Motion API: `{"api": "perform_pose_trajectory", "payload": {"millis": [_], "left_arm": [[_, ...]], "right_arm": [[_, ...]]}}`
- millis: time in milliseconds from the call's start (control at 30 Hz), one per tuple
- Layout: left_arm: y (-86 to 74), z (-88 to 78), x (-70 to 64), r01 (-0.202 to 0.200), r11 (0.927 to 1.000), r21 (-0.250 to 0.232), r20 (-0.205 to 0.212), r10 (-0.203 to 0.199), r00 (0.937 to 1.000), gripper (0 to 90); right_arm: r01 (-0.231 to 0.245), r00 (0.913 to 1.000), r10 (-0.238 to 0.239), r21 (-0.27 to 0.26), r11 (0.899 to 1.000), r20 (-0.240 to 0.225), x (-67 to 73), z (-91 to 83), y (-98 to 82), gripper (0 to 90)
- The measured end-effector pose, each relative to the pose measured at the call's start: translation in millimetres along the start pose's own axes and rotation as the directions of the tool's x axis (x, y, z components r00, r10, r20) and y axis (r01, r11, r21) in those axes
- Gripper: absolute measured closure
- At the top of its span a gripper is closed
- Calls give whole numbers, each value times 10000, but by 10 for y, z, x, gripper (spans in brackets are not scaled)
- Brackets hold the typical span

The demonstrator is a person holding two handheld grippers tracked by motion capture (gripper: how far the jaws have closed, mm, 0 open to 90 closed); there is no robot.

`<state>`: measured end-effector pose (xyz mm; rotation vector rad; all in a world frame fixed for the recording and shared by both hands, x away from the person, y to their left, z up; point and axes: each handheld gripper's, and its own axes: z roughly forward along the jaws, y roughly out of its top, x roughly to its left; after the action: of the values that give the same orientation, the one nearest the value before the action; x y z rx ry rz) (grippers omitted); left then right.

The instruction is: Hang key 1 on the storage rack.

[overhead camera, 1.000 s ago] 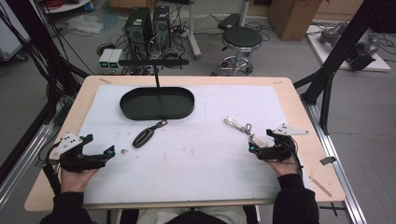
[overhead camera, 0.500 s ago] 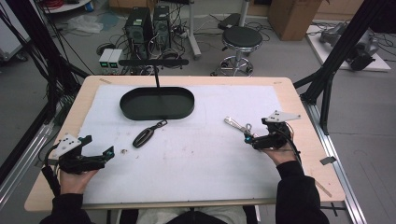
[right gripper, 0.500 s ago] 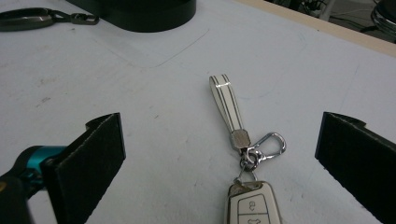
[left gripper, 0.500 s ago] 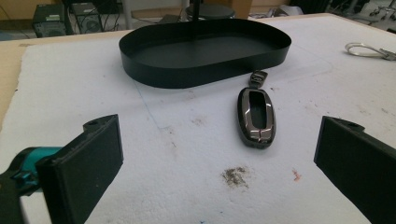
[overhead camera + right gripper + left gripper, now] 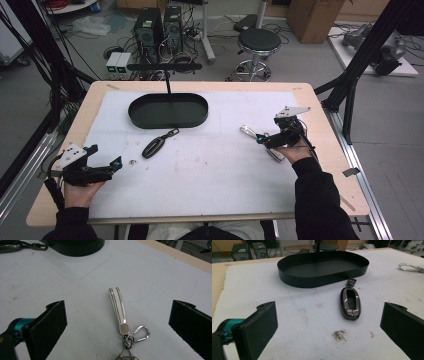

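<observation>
The right hand-held gripper (image 5: 261,139) sat over the right side of the table (image 5: 320,150), jaws spread wide and nothing between the pads. In the right gripper view the keychain (image 5: 117,306) lay flat on the white mat (image 5: 200,170) right in the gap between those 2 jaws, pale striped strap pointing away, metal clasp and a carabiner clip (image 5: 140,333) at the near end. Neither jaw was touching it.

The left hand-held gripper (image 5: 116,163) was down at the near left of the table, also wide open and empty. In the left gripper view its jaws framed the dark car key fob (image 5: 351,303), which lay flat on the mat well ahead of the pads, just in front of the black oval tray (image 5: 322,277). The fob was near the tray's wall but outside it. Fob and keychain were well apart, 1 on each half of the mat.
</observation>
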<state>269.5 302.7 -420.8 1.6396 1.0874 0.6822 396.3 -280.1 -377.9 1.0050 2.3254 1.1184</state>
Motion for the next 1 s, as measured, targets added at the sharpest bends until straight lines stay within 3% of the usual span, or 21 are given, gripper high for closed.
{"api": "perform_pose_trajectory", "payload": {"millis": [400,1000], "left_arm": [[-1,8,12,15,10000,-30,-17,-15,10000,17],[4,24,14,-14,10000,-48,-3,14,10000,17]], "right_arm": [[-56,9999,64,737,9973,-118,-78,205,68,8],[101,9998,-74,1430,9897,-192,-156,499,197,9]]}}
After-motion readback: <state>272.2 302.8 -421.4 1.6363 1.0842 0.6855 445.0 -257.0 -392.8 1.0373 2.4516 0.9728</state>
